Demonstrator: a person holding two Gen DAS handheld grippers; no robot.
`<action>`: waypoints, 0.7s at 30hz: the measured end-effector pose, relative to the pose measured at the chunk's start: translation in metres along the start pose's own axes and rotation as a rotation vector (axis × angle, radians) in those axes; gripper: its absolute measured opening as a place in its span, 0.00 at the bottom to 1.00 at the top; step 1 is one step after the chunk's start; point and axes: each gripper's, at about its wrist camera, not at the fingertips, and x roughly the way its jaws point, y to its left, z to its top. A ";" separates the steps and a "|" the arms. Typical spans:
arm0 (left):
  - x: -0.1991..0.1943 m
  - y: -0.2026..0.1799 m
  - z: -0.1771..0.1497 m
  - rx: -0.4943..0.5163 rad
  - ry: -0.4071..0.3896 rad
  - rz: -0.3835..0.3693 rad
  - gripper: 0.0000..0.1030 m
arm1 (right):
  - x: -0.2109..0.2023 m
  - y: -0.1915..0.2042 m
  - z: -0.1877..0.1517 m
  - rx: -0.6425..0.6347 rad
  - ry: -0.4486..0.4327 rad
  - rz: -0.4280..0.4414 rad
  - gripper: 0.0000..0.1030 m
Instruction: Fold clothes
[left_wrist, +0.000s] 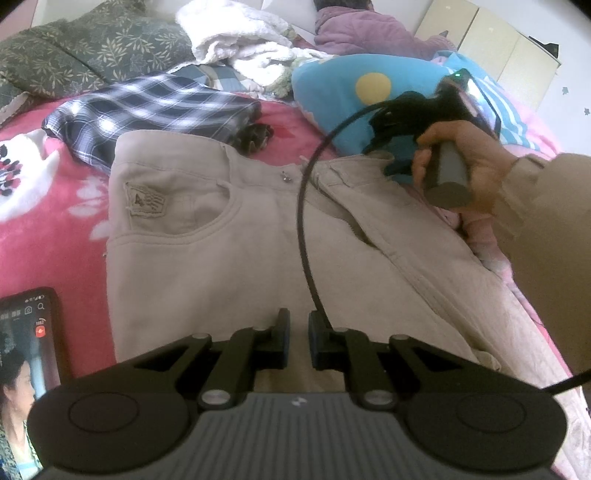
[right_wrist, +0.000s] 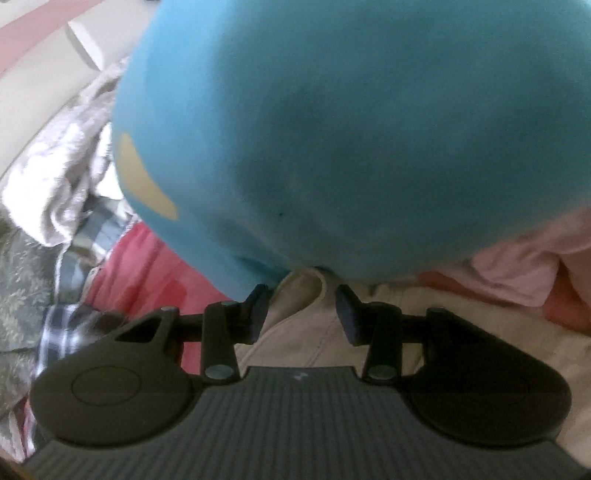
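Two claws are noted: left claw (left_wrist: 298, 341) pressed together over trousers (left_wrist: 221, 240); right claw (right_wrist: 303, 314) spread at waistband, twelve o'clock cushion (right_wrist: 351, 129) risks being snagged.

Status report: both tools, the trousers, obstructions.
Left tool shut, empty, over beige trousers. Right tool open at waistband. Blue plush cushion crowds it.

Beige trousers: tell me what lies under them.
The beige trousers lie spread on a pink floral blanket, which shows around their edges. Whatever sits directly beneath the fabric is covered.
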 end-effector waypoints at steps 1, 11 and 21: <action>0.000 0.000 0.000 0.000 0.000 -0.001 0.11 | 0.001 0.002 -0.002 0.000 -0.002 -0.012 0.37; -0.001 0.000 -0.001 0.001 0.001 -0.002 0.11 | -0.001 0.024 -0.013 -0.145 -0.081 -0.042 0.11; 0.000 -0.003 -0.002 0.008 -0.006 0.007 0.13 | 0.019 0.004 -0.001 -0.068 -0.087 0.037 0.17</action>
